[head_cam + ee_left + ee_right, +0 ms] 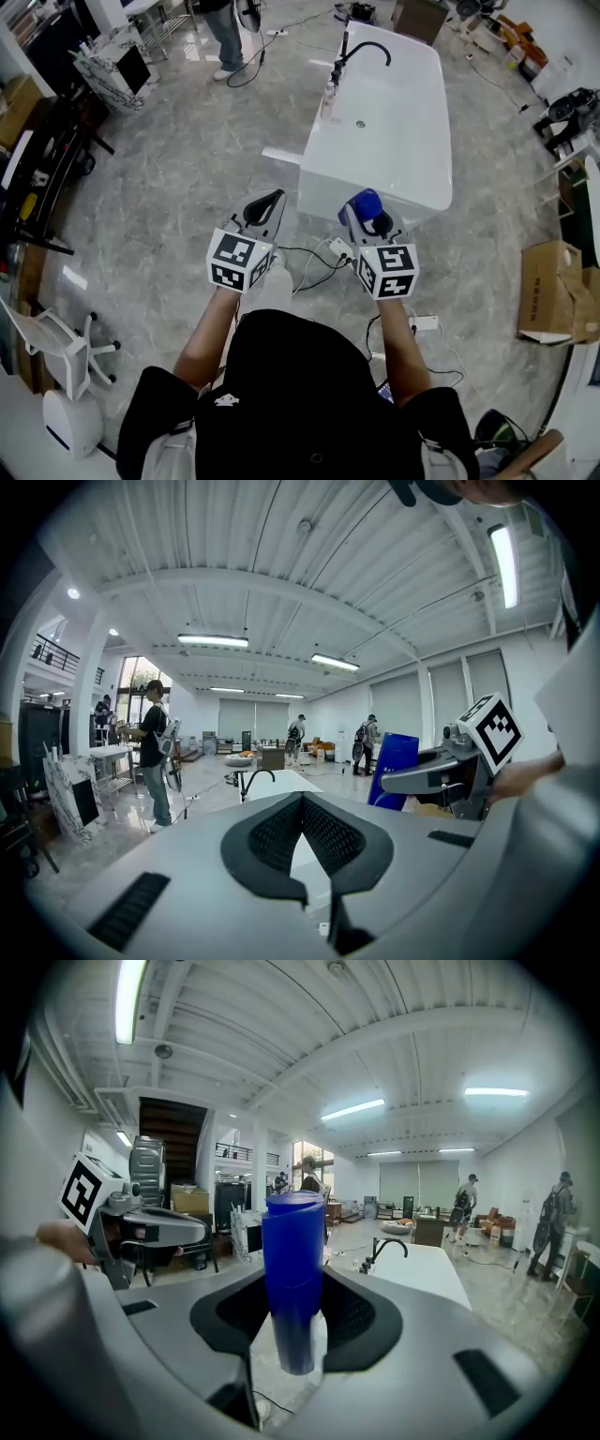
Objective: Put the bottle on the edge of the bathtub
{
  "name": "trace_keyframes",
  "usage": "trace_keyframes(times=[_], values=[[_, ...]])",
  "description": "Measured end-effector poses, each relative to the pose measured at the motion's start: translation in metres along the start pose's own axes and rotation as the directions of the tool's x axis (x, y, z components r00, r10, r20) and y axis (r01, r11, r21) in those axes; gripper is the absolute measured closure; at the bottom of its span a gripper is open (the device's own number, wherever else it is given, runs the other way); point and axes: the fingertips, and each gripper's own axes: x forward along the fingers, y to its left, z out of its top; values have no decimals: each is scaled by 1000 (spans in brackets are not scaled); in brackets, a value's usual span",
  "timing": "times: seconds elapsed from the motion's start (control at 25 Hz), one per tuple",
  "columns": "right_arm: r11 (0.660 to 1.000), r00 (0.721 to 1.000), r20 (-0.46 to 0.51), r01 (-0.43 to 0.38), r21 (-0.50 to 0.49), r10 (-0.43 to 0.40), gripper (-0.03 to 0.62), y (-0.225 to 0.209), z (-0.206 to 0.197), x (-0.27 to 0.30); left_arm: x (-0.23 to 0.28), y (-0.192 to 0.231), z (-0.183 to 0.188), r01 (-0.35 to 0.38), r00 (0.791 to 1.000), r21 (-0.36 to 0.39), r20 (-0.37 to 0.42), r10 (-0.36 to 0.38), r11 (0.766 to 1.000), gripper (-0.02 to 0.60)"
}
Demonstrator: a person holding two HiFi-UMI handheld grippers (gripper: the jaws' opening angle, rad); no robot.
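Closest to the head camera is the person (302, 394) in a black top, both bare forearms reaching forward over the grey marbled floor (178, 187). Each hand holds a gripper topped with a marker cube. The left gripper (272, 202) has its jaws drawn together at the tips, with nothing between the dark ribbed pads (267, 832). The right gripper (371, 219) stands wide, its jaws clamped on either side of a blue bottle (293, 1274). The bottle is upright between them, its top above the jaw line. It is carried in the air just short of the near end of the white bathtub (403, 131) and does not rest on the rim. The two grippers are side by side, apart, with the left one off the tub's near left corner. A black curved faucet (364, 49) rises at the tub's far left edge. White cables and a power strip (424, 323) lie on the floor below the right arm, and a cardboard box (551, 286) sits towards the right edge of the floor. Another person (223, 36) stands well beyond the tub's far left corner.
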Motion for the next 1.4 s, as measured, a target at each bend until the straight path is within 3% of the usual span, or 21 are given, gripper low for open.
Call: trace_keyframes(times=[0.28, 0.8, 1.4], values=[[1000, 1000, -14, -8, 7, 8, 432, -23, 11, 65, 54, 45, 5, 1, 1000, -10, -8, -1, 1000, 568], [1000, 999, -32, 22, 18, -22, 432, -50, 67, 194, 145, 158, 38, 40, 999, -11, -32, -41, 999, 568], [996, 993, -93, 77, 50, -72, 432, -61, 73, 303, 210, 250, 23, 114, 991, -65, -61, -118, 991, 568]])
